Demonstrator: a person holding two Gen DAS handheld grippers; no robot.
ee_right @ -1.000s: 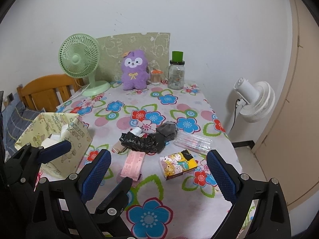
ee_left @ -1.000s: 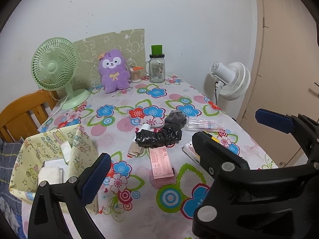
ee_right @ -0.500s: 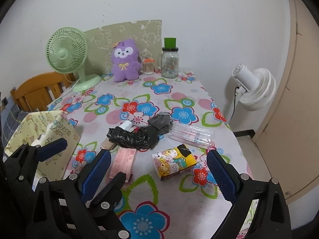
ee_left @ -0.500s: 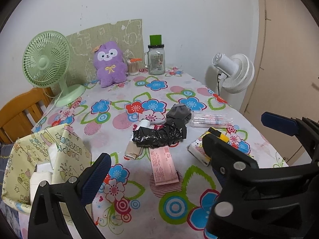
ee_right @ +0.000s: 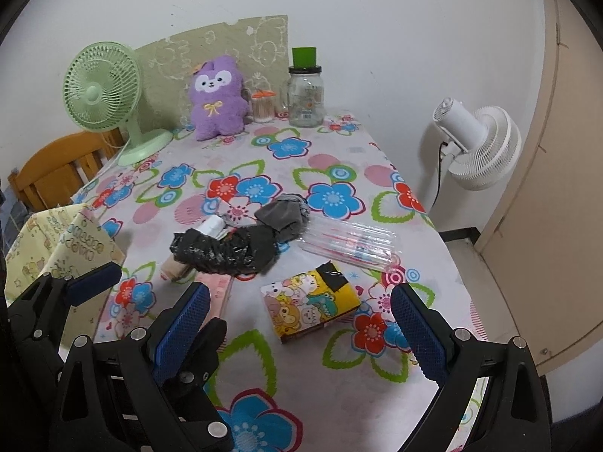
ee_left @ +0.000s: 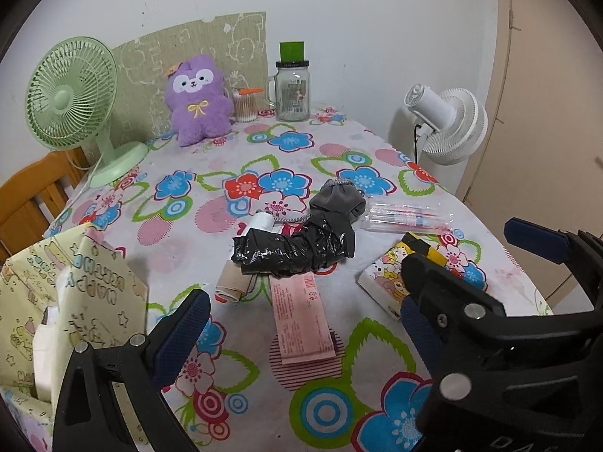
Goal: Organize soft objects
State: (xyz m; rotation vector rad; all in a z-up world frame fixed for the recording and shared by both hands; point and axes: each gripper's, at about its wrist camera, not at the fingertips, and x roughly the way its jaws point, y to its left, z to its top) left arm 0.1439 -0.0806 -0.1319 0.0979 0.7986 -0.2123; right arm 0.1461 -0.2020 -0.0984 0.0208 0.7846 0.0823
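Hardly anything looks sorted yet, by my reckoning. Both grippers hover above the near edge of the floral-print tablecloth (ee_right: 264,143), jaws spread wide and holding nothing. The right gripper (ee_right: 297,324) is over the cartoon-printed tissue packet (ee_right: 311,307); the left gripper (ee_left: 301,324) is over the flat pink paper packet (ee_left: 301,320).

The soft things lie in a heap at the middle of the table: a crumpled black plastic bag (ee_left: 294,250) with a limp grey fabric pouch (ee_left: 337,203) touching it at two o'clock, a small white roll (ee_left: 262,222) at its eleven o'clock end, and a beige folded cloth (ee_left: 233,286) tucked under its seven o'clock corner. A clear plastic pack of pens (ee_right: 348,243) lies just beside the pouch at three o'clock.

Over at nine o'clock stands the yellow cartoon-print fabric bin (ee_left: 94,282), with some white folded things already inside, so perhaps a start has been made. The purple plush toy (ee_left: 198,100) sits upright against the wall at twelve o'clock, well apart from the heap, beside a green desk fan (ee_left: 71,94) and a glass jar with a green lid (ee_left: 292,90).
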